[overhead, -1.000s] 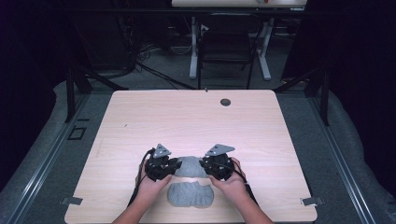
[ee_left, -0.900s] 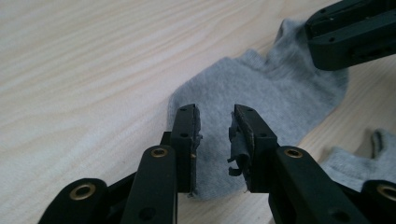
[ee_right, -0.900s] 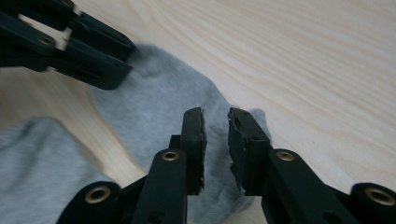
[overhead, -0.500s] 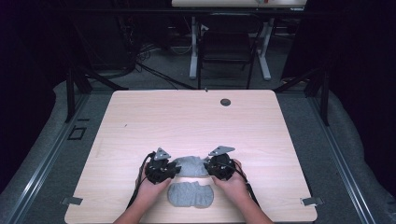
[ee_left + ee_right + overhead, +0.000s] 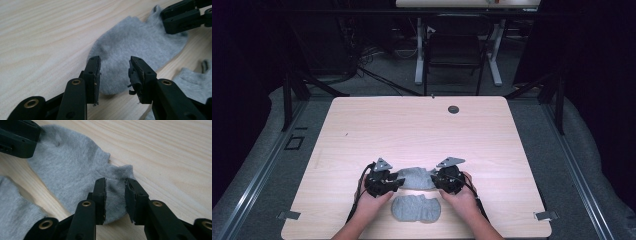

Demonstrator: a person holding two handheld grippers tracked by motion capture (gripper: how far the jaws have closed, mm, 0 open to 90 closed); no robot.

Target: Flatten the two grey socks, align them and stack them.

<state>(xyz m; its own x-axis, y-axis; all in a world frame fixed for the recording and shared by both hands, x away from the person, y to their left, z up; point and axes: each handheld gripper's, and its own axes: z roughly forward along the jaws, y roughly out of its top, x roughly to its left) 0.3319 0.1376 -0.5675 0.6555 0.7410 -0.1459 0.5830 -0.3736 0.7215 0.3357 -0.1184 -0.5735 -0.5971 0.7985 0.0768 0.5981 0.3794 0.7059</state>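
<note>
My left tongs (image 5: pixel 113 75) & right tongs (image 5: pixel 115 195) have just been opening, pads off the flat grey cotton sock (image 5: pixel 414 177) lying between them on the light wood bench (image 5: pixel 412 130).

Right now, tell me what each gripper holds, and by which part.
Nothing is held. The left gripper and right gripper have just been opening; their jaws stand apart over opposite ends of the flat grey ankle sock on the light wooden table.

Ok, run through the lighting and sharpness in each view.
High view: the pale wooden table is evenly lit with a soft bright patch mid-table, its surroundings nearly black. Left gripper view: the grey knitted sock is sharp, the near black tool arms slightly soft. Right gripper view: even light, wood grain crisp, faint shadow under the sock's edge.
</note>
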